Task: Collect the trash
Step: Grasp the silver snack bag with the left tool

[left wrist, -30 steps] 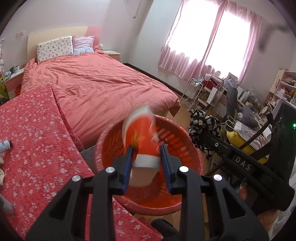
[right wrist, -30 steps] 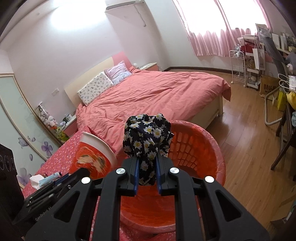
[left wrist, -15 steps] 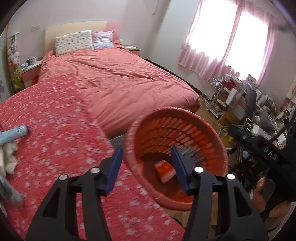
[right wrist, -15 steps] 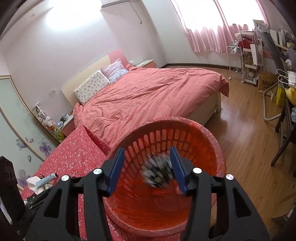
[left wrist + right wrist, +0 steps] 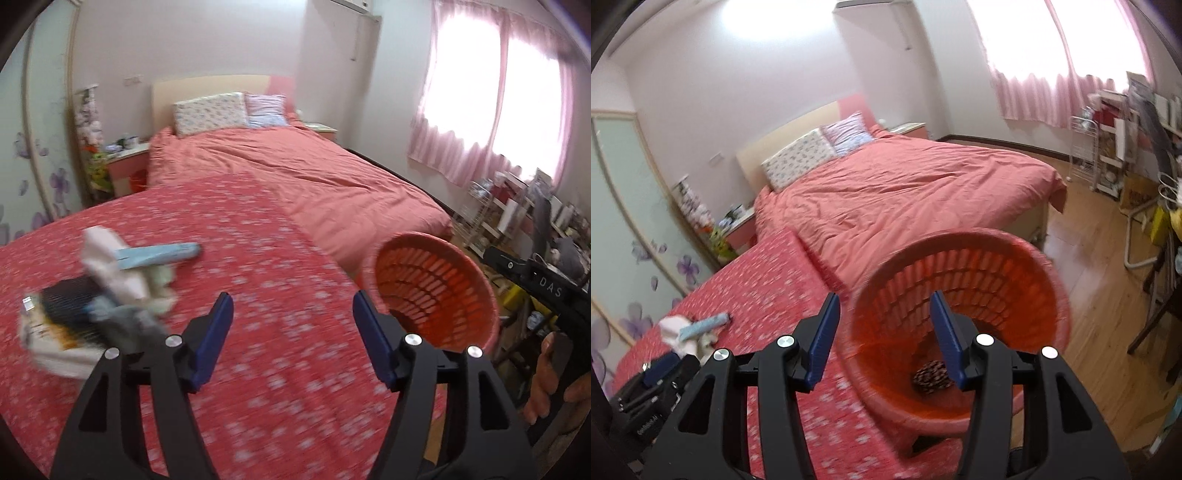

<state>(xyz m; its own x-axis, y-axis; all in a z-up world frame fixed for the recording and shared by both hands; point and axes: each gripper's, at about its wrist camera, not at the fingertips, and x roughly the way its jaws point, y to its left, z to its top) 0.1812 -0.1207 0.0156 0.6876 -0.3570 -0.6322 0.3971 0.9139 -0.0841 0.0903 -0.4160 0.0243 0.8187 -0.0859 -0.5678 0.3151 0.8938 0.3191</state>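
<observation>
My left gripper (image 5: 291, 314) is open and empty above the red floral tabletop (image 5: 266, 266). A pile of trash lies to its left: a white crumpled cloth (image 5: 110, 266), a light blue tube (image 5: 159, 254), a grey rag (image 5: 125, 317) and a printed packet (image 5: 48, 332). The orange slotted basket (image 5: 432, 288) stands at the table's right edge. My right gripper (image 5: 884, 319) is open and empty over the basket (image 5: 960, 295). A black floral cloth (image 5: 931, 376) lies at the basket's bottom. The pile also shows in the right wrist view (image 5: 690, 332).
A bed with a pink-red duvet (image 5: 905, 192) lies beyond the table. A wooden floor (image 5: 1100, 280) and cluttered shelves (image 5: 1115, 147) are to the right. A nightstand (image 5: 125, 166) stands by the wall on the left.
Both grippers opened and dropped their loads into the basket: the red cup from the left, the floral cloth from the right. The left gripper has swung left toward the trash pile.
</observation>
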